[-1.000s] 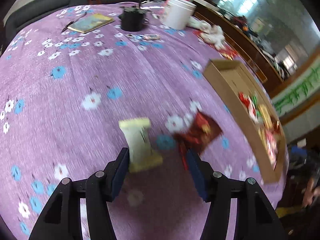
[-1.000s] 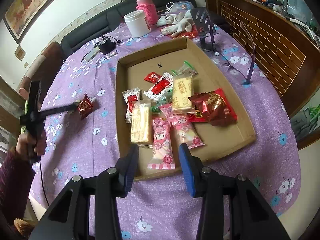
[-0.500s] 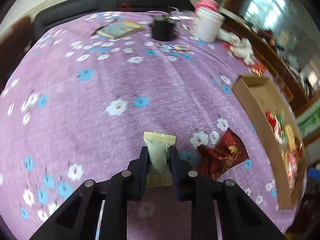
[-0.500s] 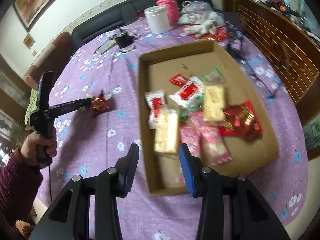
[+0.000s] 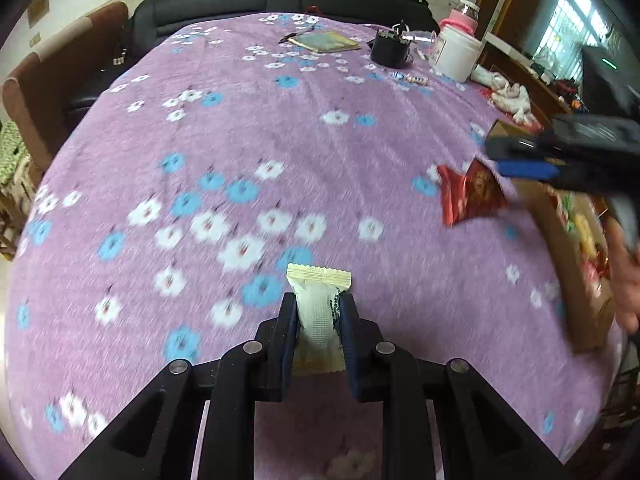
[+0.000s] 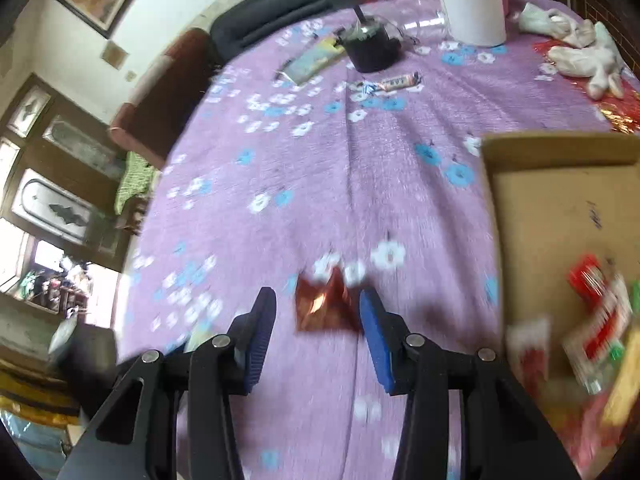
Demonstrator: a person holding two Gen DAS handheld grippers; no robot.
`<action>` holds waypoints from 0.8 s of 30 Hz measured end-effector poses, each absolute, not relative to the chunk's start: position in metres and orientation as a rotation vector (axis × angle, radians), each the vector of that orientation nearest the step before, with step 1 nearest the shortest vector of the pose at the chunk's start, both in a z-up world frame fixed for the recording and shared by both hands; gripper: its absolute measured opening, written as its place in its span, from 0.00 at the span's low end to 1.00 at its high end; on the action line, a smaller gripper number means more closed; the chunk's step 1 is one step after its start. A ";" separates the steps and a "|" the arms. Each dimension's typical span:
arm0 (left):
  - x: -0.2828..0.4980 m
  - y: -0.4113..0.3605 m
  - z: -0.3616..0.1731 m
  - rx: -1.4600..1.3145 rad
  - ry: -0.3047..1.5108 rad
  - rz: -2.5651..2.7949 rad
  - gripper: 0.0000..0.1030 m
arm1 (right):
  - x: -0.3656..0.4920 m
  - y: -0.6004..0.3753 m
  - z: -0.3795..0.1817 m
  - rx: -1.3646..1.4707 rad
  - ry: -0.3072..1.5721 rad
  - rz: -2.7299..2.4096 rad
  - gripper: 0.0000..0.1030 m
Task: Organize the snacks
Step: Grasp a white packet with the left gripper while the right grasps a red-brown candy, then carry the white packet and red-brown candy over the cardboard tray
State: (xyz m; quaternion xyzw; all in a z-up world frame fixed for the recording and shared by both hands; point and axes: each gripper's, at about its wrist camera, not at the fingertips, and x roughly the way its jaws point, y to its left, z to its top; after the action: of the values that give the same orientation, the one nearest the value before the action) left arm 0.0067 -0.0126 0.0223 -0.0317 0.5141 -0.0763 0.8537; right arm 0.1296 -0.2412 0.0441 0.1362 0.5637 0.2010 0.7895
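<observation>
Between left tongs (image 5: 318,322): cream packet (image 5: 318,312), clamped | right tongs (image 6: 318,316): apart, empty

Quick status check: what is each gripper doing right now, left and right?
Left gripper: closed on the cream snack packet.
Right gripper: open, holding nothing; the red snack packet lies on the cloth between its fingers.

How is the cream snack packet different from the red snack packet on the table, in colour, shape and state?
The cream snack packet is pale and oblong; the red snack packet is shiny dark red and squarish. The cream packet is clamped between the fingers of the left gripper; the red packet lies free on the purple tablecloth, and the right gripper is open around it. Both are sealed packets outside the cardboard box.
</observation>
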 end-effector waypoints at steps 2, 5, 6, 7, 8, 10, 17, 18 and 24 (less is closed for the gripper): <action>0.001 -0.009 0.021 -0.078 1.085 -0.162 0.21 | 0.131 -0.232 0.032 0.275 1.242 0.434 0.22; -0.005 -0.006 0.021 -0.074 1.078 -0.159 0.21 | 0.110 -0.228 0.030 0.285 1.296 0.458 0.20; -0.005 -0.004 0.021 -0.076 1.078 -0.158 0.21 | 0.100 -0.228 0.031 0.286 1.320 0.474 0.20; -0.005 -0.003 0.021 -0.079 1.078 -0.159 0.21 | 0.090 -0.227 0.031 0.282 1.346 0.486 0.21; -0.005 -0.002 0.020 -0.085 1.078 -0.162 0.21 | 0.075 -0.227 0.032 0.277 1.376 0.512 0.21; -0.006 0.000 0.021 -0.087 1.073 -0.160 0.21 | 0.056 -0.225 0.040 0.242 1.376 0.552 0.22; -0.004 0.002 0.020 -0.091 1.069 -0.160 0.21 | 0.055 -0.209 0.077 -0.010 1.221 0.646 0.43; -0.004 0.002 0.020 -0.091 1.068 -0.161 0.21 | 0.057 -0.204 0.075 -0.002 1.239 0.688 0.43; -0.005 0.004 0.020 -0.088 1.065 -0.157 0.21 | 0.049 -0.182 0.049 -0.164 1.284 0.738 0.43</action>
State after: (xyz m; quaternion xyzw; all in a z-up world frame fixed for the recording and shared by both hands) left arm -0.0053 0.0036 0.0200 -0.0420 0.5069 -0.0749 0.8577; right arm 0.0493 -0.1821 0.0487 -0.0744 0.5841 0.3358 0.7352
